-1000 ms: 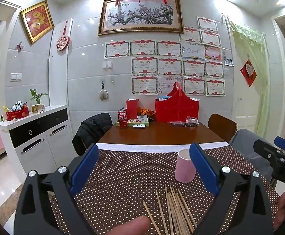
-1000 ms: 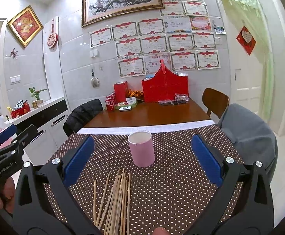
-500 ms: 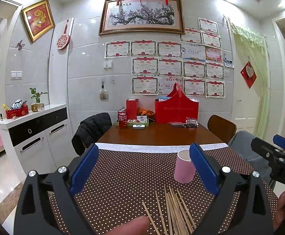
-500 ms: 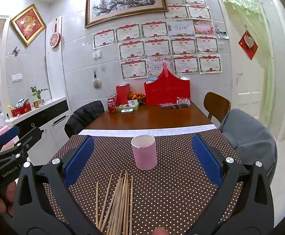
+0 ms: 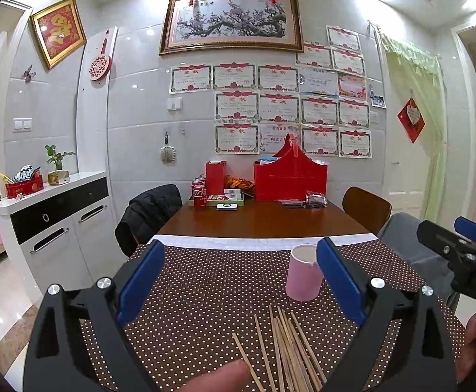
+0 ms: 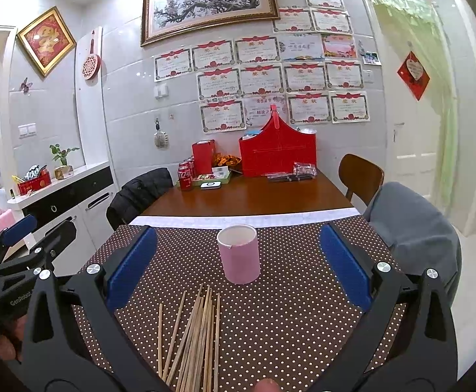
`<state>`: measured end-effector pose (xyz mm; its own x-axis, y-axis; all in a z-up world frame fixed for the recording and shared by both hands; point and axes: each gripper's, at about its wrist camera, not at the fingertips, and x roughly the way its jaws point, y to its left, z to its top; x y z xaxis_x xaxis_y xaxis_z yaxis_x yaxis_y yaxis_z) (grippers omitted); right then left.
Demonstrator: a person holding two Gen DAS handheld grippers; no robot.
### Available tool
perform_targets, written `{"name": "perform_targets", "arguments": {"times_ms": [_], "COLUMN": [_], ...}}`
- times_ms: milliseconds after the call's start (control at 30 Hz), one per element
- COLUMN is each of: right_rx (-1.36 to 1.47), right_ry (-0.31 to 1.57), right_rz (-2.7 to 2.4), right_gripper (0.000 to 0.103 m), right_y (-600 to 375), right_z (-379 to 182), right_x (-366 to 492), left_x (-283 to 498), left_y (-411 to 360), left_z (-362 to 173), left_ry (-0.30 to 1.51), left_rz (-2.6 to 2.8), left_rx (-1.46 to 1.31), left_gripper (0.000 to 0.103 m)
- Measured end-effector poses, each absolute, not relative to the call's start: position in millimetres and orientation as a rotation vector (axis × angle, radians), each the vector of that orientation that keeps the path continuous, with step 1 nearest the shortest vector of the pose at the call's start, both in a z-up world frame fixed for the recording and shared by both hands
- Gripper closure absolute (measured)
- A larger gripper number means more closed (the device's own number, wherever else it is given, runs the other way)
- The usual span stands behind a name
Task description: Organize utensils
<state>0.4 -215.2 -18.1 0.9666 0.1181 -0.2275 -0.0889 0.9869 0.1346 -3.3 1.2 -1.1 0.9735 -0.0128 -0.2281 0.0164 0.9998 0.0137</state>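
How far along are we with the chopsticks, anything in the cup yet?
Nothing looks done: the pink cup shows no sticks rising above its rim, and the chopsticks lie loose on the dotted tablecloth. In hand: nothing; left gripper and right gripper are both open. Left: every stick.

Chopsticks (image 6: 196,336): I see a loose bundle of thin, pale wooden sticks lying flat on my dotted brown surface (image 6: 287,320); most lie packed side by side, and a few at the edges fan apart.
Chopstick direction: their far tips point roughly toward the cup, the near ends run out of view at the bottom.
Cup (image 6: 238,254): a pink cylinder with a white inside, standing upright, mouth up; I see nothing inside it.
Cup position: just beyond the chopstick tips, near but apart from them.
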Motion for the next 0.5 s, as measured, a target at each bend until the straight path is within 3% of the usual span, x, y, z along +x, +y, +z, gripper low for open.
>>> {"name": "perform_targets", "arguments": {"times_ms": [500], "right_rx": [0.115], "right_ry": [0.248], "right_rz": [0.112], "right_gripper": [0.005], "right_y": [-212], "right_z": [-16], "right_x": [6], "left_x": [5], "left_y": [4], "left_z": [-12], "left_ry": [0.291], "left_rz": [-0.003], "left_rx": [0.027], "left_gripper": [0.01]}}
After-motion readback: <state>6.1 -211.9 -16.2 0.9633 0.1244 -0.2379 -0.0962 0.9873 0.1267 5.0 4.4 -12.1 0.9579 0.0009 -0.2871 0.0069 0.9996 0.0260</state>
